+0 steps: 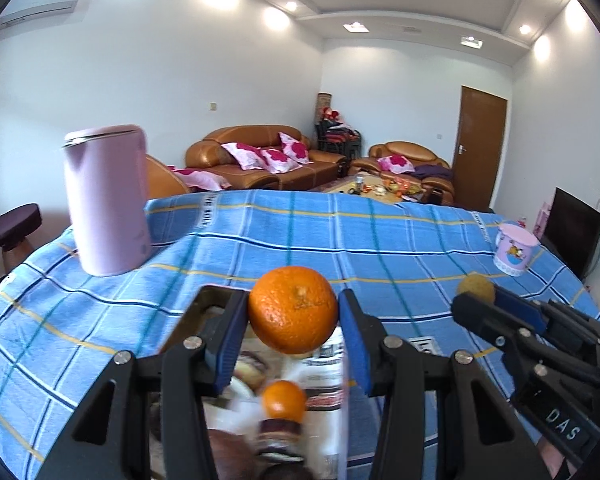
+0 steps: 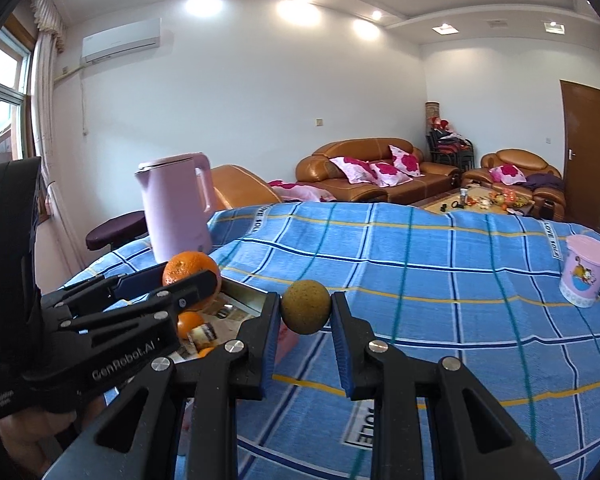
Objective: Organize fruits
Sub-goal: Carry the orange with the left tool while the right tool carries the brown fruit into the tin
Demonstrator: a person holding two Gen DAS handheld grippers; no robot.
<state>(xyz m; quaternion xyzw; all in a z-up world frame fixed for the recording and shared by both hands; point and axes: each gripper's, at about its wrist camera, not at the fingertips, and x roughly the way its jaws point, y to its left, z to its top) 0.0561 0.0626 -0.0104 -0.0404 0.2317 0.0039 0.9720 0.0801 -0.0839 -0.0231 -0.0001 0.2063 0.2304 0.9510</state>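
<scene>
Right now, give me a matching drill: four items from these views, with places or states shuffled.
Items:
1. orange
2. brownish-green round fruit
3. pink kettle
4. pink mug

Places:
A. standing at the table's far right
B. held in the left hand-held gripper
C. standing at the table's far left
D. held in the right hand-held gripper

Pairs: 1-B, 2-D, 3-C, 4-A

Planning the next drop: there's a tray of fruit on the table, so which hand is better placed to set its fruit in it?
Probably left: its gripper holds the orange directly above the tray.
</scene>
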